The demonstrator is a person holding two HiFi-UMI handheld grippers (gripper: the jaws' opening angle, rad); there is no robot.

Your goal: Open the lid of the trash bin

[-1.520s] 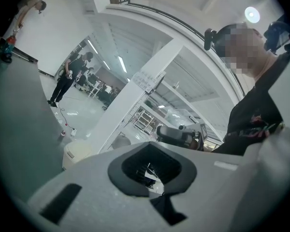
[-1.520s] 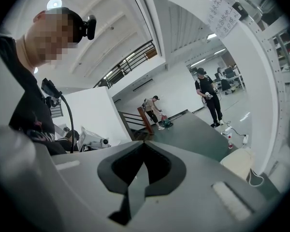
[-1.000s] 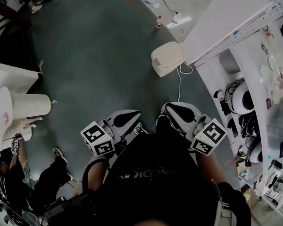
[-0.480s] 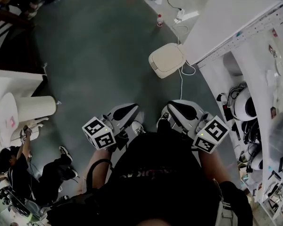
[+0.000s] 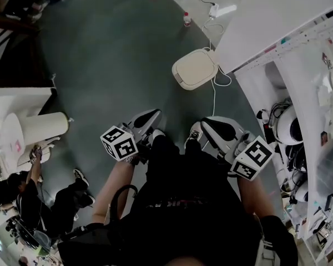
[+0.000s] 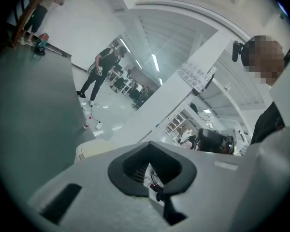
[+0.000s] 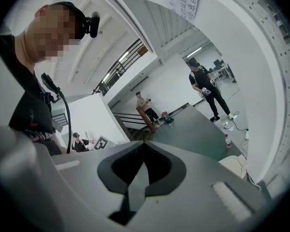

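Note:
A cream trash bin [image 5: 195,68] with its lid down stands on the dark floor beside a white panel. It also peeks over the left gripper's body as a pale bin [image 6: 93,149], and shows low at the right as the bin [image 7: 238,165]. My left gripper [image 5: 148,120] and right gripper [image 5: 215,128] are held side by side in front of my body, well short of the bin. Both point toward it. Each has its jaws shut with nothing between them, as with the left gripper [image 6: 150,145] and right gripper [image 7: 144,144].
A white cable [image 5: 213,96] runs from the bin toward me. A bottle [image 5: 187,19] and power strip [image 5: 223,9] lie beyond it. A white panel [image 5: 277,15] and cluttered shelves [image 5: 299,126] line the right. At left are a ribbed white cylinder [image 5: 44,127] and a crouching person [image 5: 33,195].
Both grippers have moved forward a little toward the bin, the left one furthest up the picture. Their jaws stay shut, and the bin lid is still down.

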